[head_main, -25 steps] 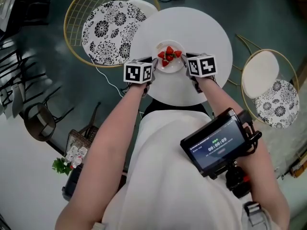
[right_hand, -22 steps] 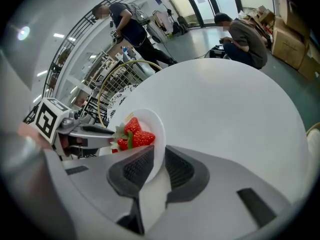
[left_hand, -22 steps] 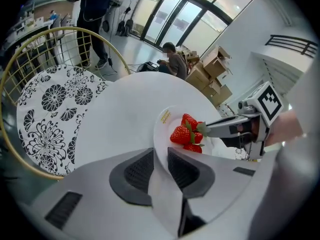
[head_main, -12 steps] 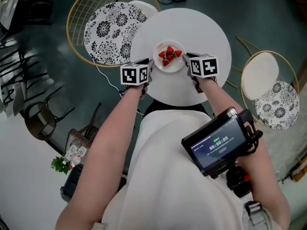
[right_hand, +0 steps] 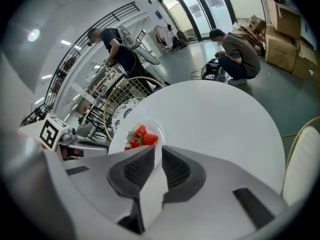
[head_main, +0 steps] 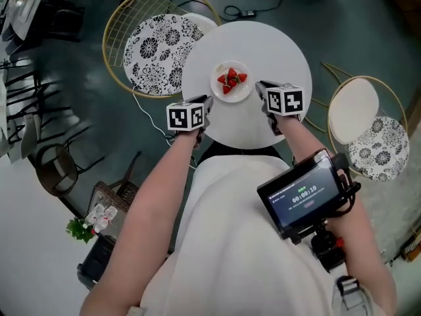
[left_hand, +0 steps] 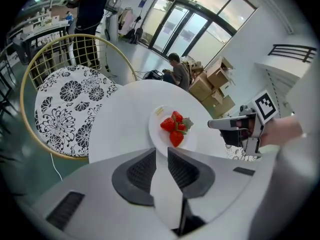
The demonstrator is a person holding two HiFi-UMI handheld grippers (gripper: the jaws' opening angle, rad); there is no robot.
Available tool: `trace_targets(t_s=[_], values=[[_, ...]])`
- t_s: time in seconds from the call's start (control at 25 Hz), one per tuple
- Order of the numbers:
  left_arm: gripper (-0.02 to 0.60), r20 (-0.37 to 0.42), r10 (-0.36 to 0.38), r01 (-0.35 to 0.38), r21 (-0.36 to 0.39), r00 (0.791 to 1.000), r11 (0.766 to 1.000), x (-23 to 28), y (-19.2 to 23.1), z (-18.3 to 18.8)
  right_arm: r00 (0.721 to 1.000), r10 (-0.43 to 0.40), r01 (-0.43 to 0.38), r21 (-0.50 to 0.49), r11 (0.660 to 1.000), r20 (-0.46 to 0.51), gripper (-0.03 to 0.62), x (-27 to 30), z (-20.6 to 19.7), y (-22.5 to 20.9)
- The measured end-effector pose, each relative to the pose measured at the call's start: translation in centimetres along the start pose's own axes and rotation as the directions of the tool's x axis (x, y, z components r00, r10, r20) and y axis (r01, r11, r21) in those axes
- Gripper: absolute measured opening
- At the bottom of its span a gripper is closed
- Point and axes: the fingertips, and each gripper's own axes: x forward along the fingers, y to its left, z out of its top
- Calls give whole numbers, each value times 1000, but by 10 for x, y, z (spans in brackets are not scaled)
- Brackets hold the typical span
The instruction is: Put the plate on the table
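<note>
Plate (head_main: 232, 81) on table (head_main: 270, 41), left hand-held gripper (head_main: 206, 103) and right hand-held gripper (head_main: 262, 87) flanking it, forearms (head_main: 161, 183) extended, jaws slightly apart, empty.

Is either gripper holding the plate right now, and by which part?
Nothing is held. The plate sits on the table; the left gripper and right gripper are both open, with nothing between them.

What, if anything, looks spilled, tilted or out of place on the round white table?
Nothing stands out. The plate lies flat on the table, with all the strawberries heaped on it and none rolled off. The left gripper and right gripper are clear of it, jaws slightly apart, empty.
</note>
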Motion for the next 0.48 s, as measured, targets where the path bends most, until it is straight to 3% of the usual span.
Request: trace_targets(t_s=[0.24, 0.48], values=[[67, 35, -12, 12, 5, 999, 1000, -19, -24, -29, 999, 18, -18, -3, 1000, 30, 46, -29, -15, 4], [67, 88, -54, 56, -20, 995, 998, -47, -52, -54, 992, 108, -110, 37, 993, 66, 44, -72, -33, 24]])
